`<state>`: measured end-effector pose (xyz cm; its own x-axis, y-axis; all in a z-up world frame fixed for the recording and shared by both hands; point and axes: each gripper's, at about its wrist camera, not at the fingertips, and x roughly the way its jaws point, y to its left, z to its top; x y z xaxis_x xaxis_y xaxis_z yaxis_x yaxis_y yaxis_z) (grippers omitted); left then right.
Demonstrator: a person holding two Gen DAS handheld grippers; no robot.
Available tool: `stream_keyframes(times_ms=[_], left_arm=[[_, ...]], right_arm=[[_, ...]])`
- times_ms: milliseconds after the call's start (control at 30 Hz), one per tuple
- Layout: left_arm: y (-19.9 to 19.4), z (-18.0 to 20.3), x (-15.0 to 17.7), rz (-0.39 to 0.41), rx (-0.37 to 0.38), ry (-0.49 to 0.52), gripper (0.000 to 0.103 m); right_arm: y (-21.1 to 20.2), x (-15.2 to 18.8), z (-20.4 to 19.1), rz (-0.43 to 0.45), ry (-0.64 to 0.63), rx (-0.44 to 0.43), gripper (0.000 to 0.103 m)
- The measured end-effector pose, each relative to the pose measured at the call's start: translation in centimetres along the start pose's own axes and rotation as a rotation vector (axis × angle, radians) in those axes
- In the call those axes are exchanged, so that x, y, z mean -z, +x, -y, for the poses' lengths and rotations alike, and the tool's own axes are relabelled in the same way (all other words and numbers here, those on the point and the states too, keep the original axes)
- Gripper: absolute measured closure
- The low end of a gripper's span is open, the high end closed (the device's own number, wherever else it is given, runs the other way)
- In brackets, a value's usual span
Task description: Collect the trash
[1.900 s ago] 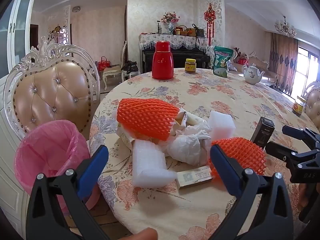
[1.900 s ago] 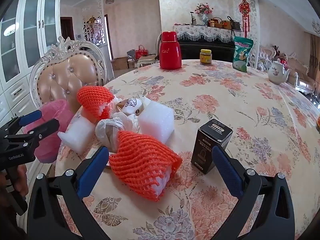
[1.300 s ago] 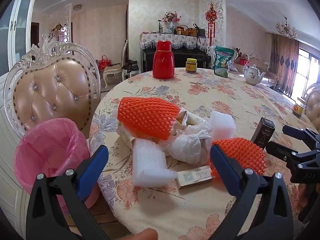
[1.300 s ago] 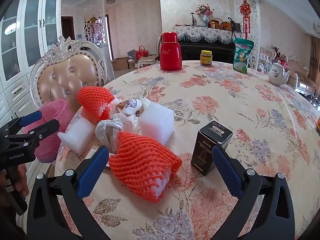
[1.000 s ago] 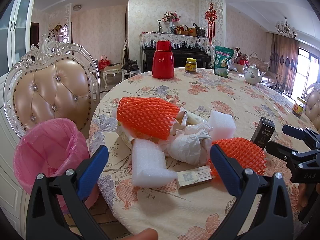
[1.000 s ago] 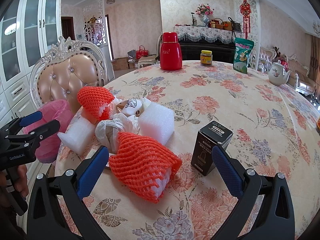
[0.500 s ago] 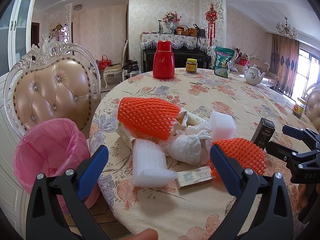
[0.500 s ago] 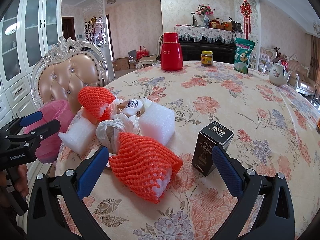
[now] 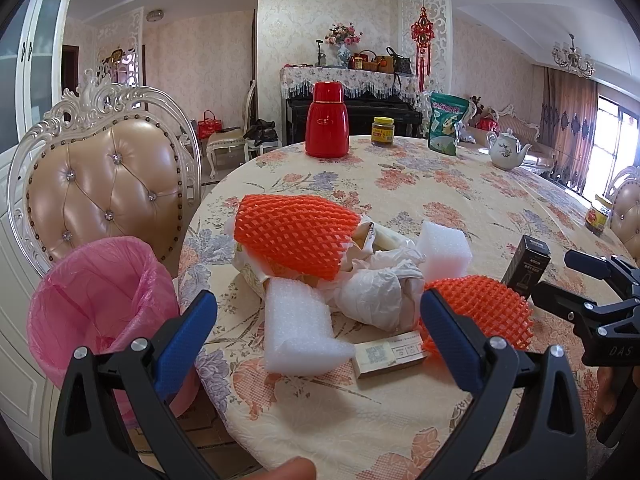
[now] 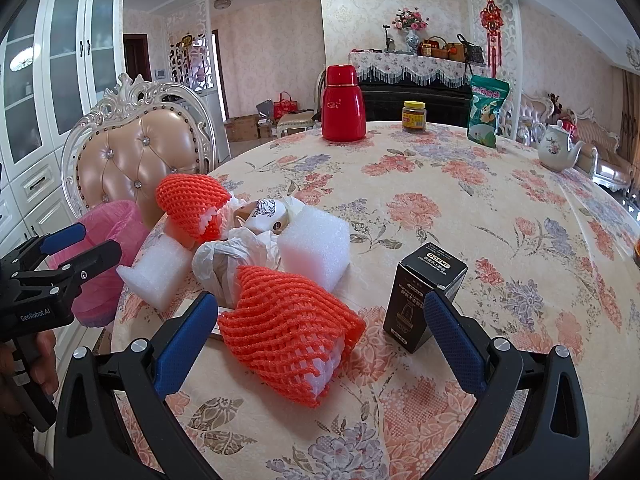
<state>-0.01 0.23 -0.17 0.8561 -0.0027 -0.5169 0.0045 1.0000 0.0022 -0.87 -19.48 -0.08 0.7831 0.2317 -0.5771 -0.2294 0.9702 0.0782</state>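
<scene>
A trash pile lies on the floral table: two orange foam nets (image 9: 294,234) (image 10: 286,330), white foam blocks (image 9: 298,326) (image 10: 314,246), crumpled white paper (image 9: 380,292), a flat small carton (image 9: 388,354) and a black box (image 10: 424,292). A bin lined with a pink bag (image 9: 96,300) stands by the table's left edge. My left gripper (image 9: 318,340) is open, hovering just short of the foam block. My right gripper (image 10: 320,338) is open, with the near orange net between its fingers' line and the black box beside its right finger (image 10: 452,338).
An ornate padded chair (image 9: 104,184) stands behind the bin. Far across the table (image 10: 460,208) stand a red flask (image 10: 343,104), a jar (image 10: 414,116), a green bag (image 10: 487,110) and a teapot (image 10: 558,148). A hand (image 10: 40,360) holds the left gripper's handle.
</scene>
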Motion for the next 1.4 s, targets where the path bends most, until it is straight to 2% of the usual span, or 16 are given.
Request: stream_keyframes(times_ms=[1200,1400], left_arm=[[0.0,0.0,0.0,0.000,0.000,-0.001,0.005],[0.2,-0.6,0.1,-0.011,-0.005,-0.013,0.005]], right_arm=[[0.0,0.0,-0.1,-0.002,0.000,-0.002,0.007],[1.0,0.6,-0.5,-0.046,-0.001,-0.017,0.007]])
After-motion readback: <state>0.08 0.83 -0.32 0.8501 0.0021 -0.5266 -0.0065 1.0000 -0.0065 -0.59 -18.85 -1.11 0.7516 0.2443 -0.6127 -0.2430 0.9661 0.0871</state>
